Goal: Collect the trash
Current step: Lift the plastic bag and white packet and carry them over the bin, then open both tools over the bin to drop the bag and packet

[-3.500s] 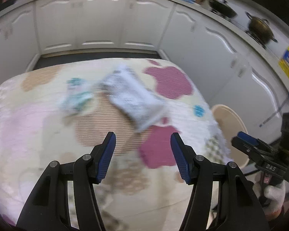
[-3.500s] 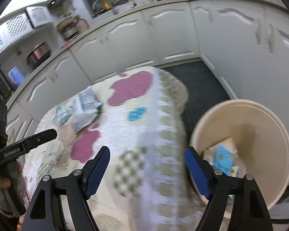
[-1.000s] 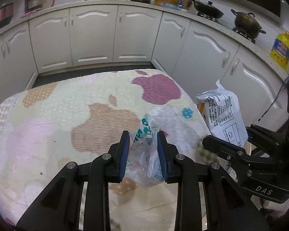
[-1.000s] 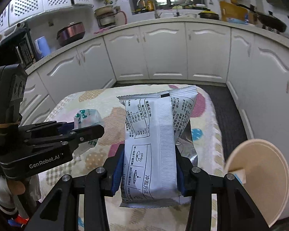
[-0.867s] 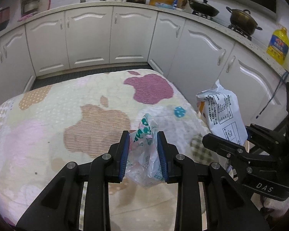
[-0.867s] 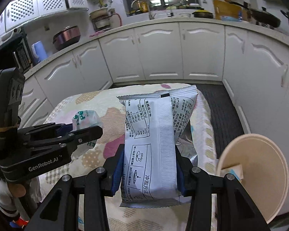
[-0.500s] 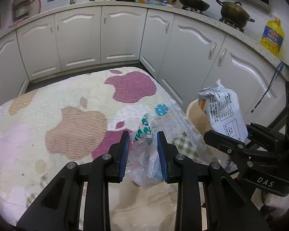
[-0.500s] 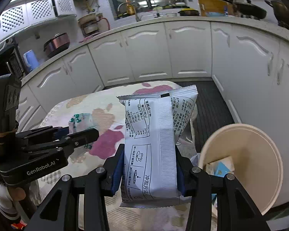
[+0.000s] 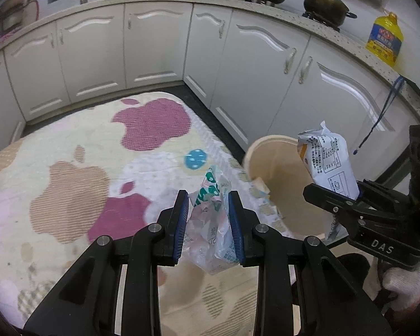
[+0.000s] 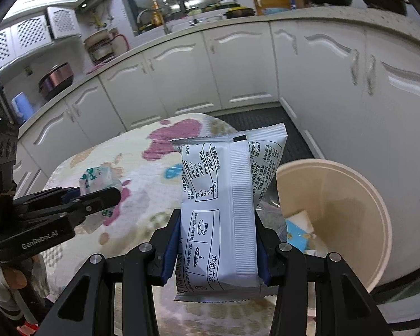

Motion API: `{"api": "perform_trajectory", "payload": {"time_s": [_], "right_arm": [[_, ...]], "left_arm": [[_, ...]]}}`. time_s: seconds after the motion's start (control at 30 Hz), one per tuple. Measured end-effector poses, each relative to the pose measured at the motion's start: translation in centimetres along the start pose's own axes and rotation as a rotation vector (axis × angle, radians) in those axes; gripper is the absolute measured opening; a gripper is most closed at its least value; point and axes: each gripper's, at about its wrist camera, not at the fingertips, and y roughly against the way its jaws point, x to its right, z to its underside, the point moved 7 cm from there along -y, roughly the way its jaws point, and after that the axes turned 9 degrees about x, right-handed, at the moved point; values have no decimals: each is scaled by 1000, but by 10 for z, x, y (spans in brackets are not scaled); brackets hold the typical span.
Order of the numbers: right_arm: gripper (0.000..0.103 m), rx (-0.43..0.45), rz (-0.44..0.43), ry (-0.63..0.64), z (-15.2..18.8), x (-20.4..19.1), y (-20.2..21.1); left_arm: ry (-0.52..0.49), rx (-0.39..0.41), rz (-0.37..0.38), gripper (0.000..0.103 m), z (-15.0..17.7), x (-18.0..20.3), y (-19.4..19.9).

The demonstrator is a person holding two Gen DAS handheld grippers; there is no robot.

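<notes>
My left gripper (image 9: 209, 207) is shut on a crumpled clear plastic wrapper with green print (image 9: 214, 224), held over the right edge of the table. My right gripper (image 10: 217, 224) is shut on a white printed food packet (image 10: 224, 204), held upright beside the rim of the beige trash bin (image 10: 358, 179). The bin (image 9: 268, 145) stands on the floor to the right of the table and holds a blue-and-white scrap (image 10: 296, 232). In the left wrist view the right gripper (image 9: 341, 198) with its packet (image 9: 327, 162) is over the bin. In the right wrist view the left gripper (image 10: 98, 193) is at left with its wrapper (image 10: 98, 177).
The table has a pastel cloth with purple and brown apple shapes (image 9: 84, 168). White kitchen cabinets (image 9: 154, 47) curve around behind it, with a dark floor mat (image 10: 254, 117) between. Pots (image 9: 324, 5) and a yellow oil bottle (image 9: 385, 39) stand on the counter.
Both grippers, each holding its trash, have moved right toward the bin. The bin now shows larger in both views, and the white packet is over it.
</notes>
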Motion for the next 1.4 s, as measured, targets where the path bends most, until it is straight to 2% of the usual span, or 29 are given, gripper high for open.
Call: {"api": "perform_trajectory", "payload": {"time_s": [0.5,0.7,1.2,1.3,1.4], "right_arm": [[44,-35,98,-123,18,76,-2],[44,-40,130,-164,21,97,-4],[44,-74,197,-282,37,142,-26],[52,-81,205,-305,41,147,-29],[54,-83,204,-323,43,153,-29]], "left_arm": [[-24,-82,118,26,-5,64,-57],[-17,-115,195,26,-6,85,-73],[-21,-193,193,26,0,112,-121],[-24,-191,184,26,0,114,-127],[-31,-181,180,27,0,115,-131]]}}
